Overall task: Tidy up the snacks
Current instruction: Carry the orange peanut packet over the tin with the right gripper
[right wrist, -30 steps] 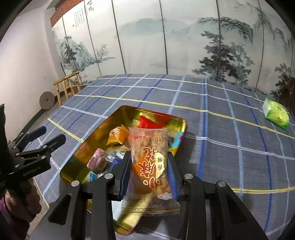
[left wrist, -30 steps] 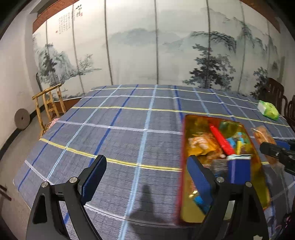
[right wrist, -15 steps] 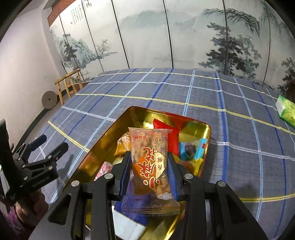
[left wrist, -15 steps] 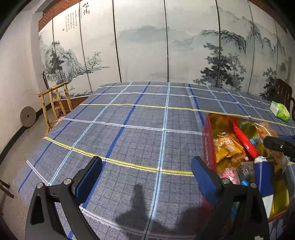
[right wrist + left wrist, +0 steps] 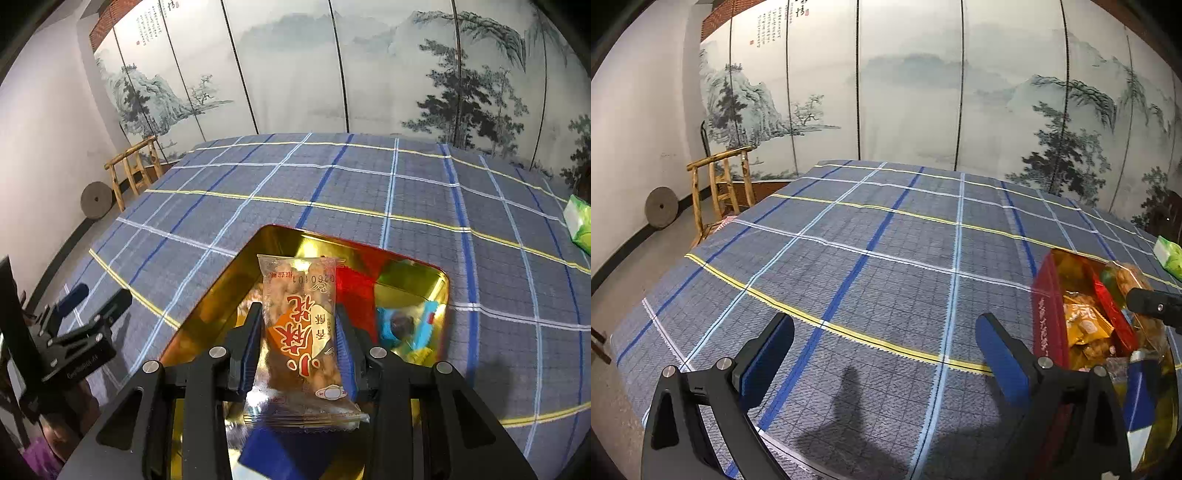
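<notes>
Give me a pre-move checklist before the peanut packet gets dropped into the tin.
1. Right gripper shut on the peanut packet: ok.
2. Packet over the open tin: ok.
3. Room in the tin under the packet: cannot tell, the packet hides it.
4. Left gripper outside the tin, jaws just opened wide with nothing between them: ok.
5. Green packet on the tablecloth, not in the tin: not ok.

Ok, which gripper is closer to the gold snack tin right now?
Right. The right gripper hangs over the tin, shut on a peanut packet. The left gripper stands open over bare tablecloth, beside the tin's left wall.
</notes>
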